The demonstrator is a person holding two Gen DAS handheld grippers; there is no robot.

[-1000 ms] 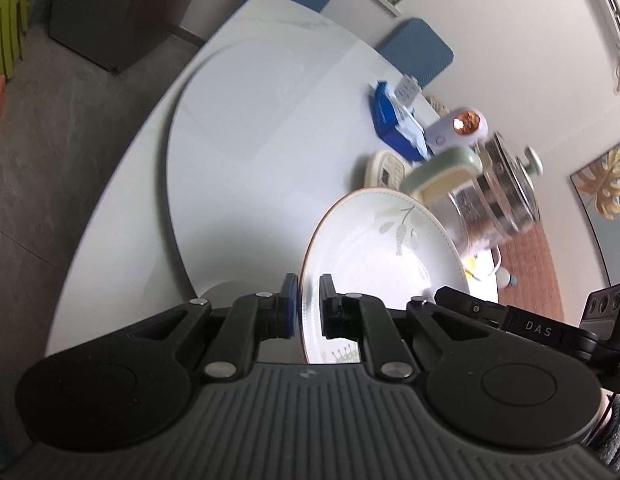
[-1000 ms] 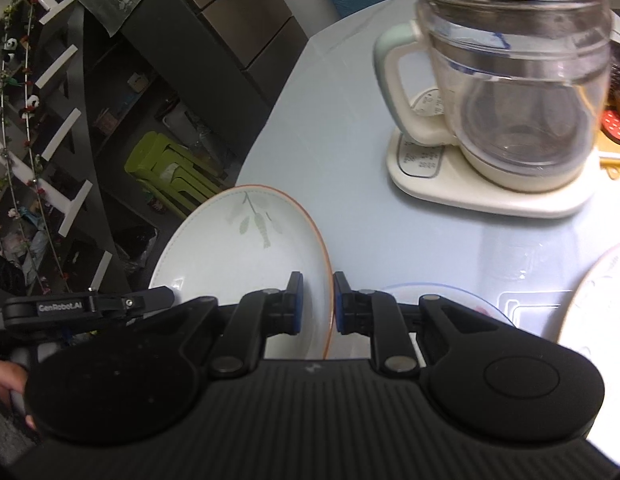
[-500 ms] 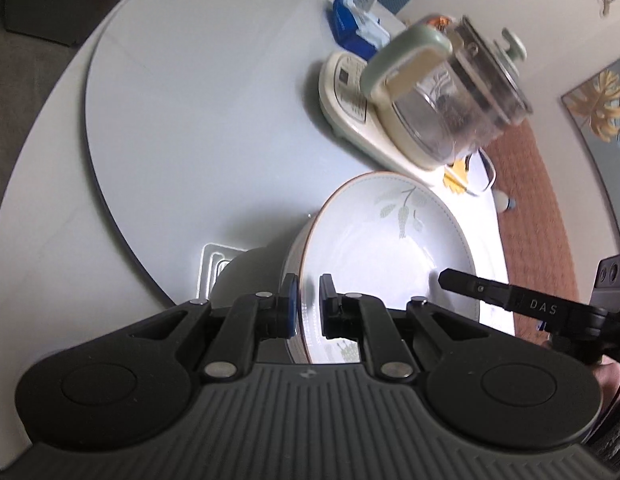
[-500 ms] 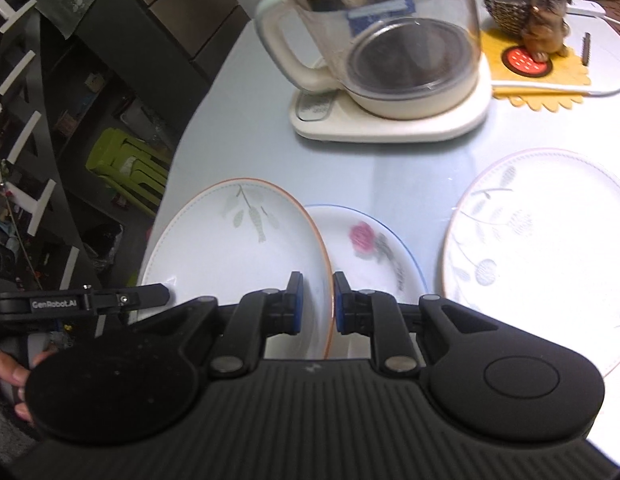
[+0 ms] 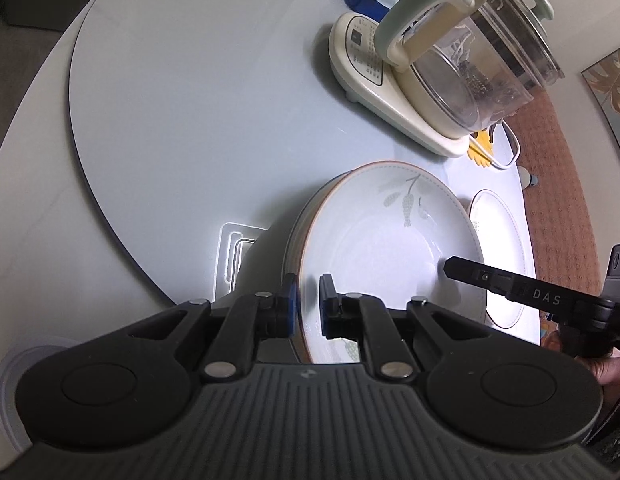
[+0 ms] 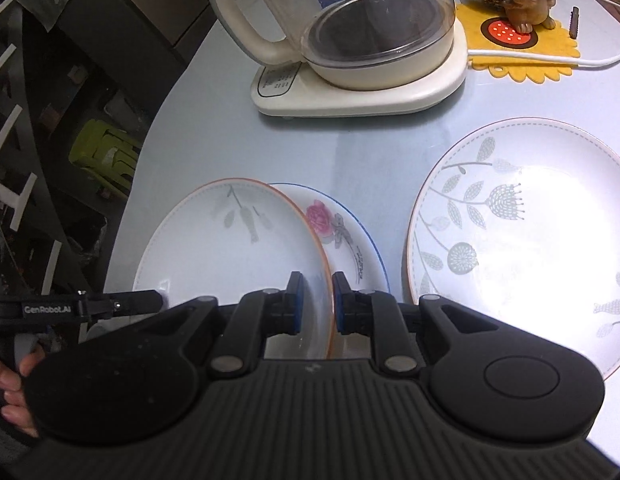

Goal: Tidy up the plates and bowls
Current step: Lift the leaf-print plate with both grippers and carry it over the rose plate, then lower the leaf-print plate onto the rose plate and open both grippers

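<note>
Plate point(image 6: 230, 248), white with an orange rim and a grey leaf sprig, hangs over a rose plate point(image 6: 341, 236) on the table point(image 6: 214, 128). Left gripper point(image 5: 308, 304) and right gripper point(image 6: 314, 300) each pinch its rim, jaws nearly closed.

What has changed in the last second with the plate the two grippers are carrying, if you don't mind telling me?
Both grippers, left gripper and right gripper, have brought the orange-rimmed plate down and in over the table; it now overlaps the rose plate, beside the large leaf-patterned plate. Nothing was released: each gripper stays clamped on its rim. The kettle has not moved.
</note>
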